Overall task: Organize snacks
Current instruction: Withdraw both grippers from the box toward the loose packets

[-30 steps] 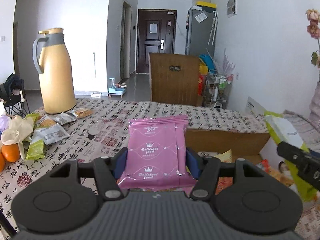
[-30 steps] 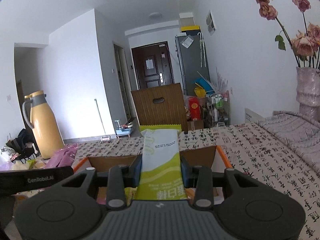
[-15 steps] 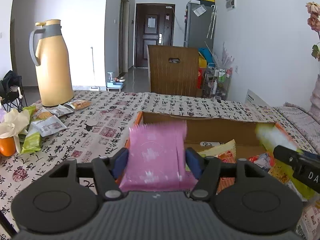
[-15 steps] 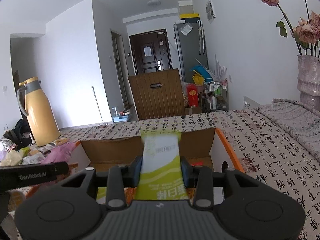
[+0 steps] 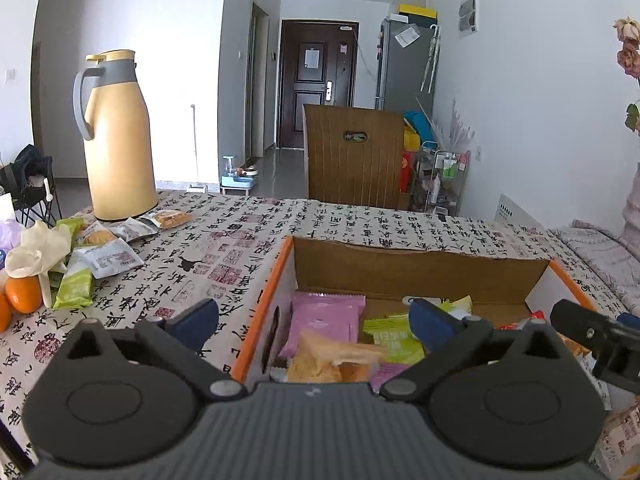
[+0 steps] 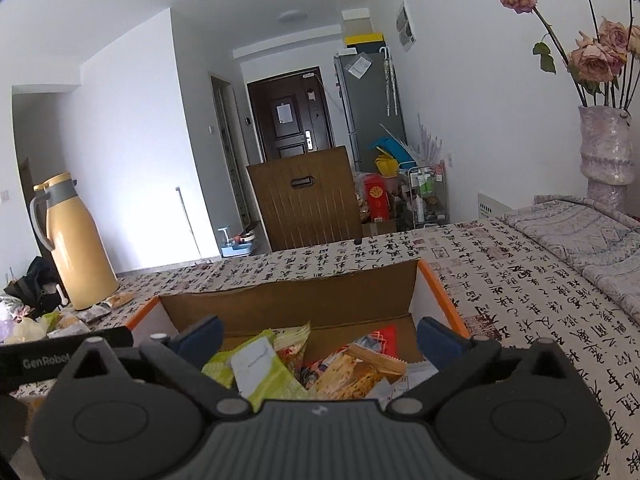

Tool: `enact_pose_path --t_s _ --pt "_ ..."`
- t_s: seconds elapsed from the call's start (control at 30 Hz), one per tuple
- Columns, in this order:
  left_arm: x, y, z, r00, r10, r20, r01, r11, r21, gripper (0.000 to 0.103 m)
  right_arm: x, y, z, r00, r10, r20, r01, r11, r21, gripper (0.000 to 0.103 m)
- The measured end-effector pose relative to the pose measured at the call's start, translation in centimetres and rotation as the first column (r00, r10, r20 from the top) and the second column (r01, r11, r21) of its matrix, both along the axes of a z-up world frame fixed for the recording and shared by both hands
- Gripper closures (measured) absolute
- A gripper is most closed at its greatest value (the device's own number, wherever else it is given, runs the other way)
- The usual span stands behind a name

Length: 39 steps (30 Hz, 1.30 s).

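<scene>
On desk (image 5: 248,248), far left: two oranges (image 5: 22,294), several loose snack packets (image 5: 106,256) lying beside one yellow jug (image 5: 118,140). One cardboard box (image 5: 400,268) holding pink packet (image 5: 324,320), green packet (image 6: 260,368). Left hand-held gripper (image 5: 314,322), right hand-held gripper (image 6: 320,338) opening wide above box, gripping nothing.

On the black bar of the left hand-held gripper (image 6: 60,354), seen at the left edge of the right wrist view, white letters read "GenRobot", the end cut off by the frame. The cloth on the table (image 6: 520,280) around the cardboard box (image 6: 288,304) was printed with rows of black Chinese calligraphy and red seal stamps, too stylised to read. Print on the snack packets inside that box was too small to make out.
</scene>
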<state>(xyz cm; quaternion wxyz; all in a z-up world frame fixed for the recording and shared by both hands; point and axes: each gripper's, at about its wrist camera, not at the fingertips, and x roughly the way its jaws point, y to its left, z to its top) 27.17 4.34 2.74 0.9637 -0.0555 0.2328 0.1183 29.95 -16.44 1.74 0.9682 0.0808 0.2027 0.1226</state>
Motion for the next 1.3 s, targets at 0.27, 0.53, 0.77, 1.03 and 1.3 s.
enact_pose_path --t_s 0.27,0.53,0.77,1.03,1.3 --pt "0.0 0.1 0.0 1.000 -0.003 0.001 0.003 1.000 -0.004 0.000 0.0 0.1 -0.1 1.000 -0.003 -0.002 0.003 1.000 -0.005 0.000" --pt "-0.5 0.0 1.0 1.000 -0.003 0.018 0.003 1.000 -0.017 0.000 -0.3 -0.2 0.6 1.000 0.002 0.010 -0.001 1.000 -0.006 0.000" --pt "-1.9 0.1 2.8 1.000 0.000 0.027 0.001 1.000 -0.028 0.000 -1.7 -0.5 2.3 1.000 0.006 0.029 -0.006 1.000 -0.019 0.000" --pt "-4.7 0.4 3.9 0.999 -0.005 0.042 0.006 1.000 -0.018 0.000 -4.5 -1.3 2.8 1.000 0.010 0.027 -0.009 0.999 -0.032 0.000" --pt "-8.2 1.2 3.3 1.000 -0.019 0.023 0.020 0.999 -0.028 0.000 -7.6 -2.7 2.1 0.999 0.035 -0.018 -0.036 0.999 -0.039 0.000"
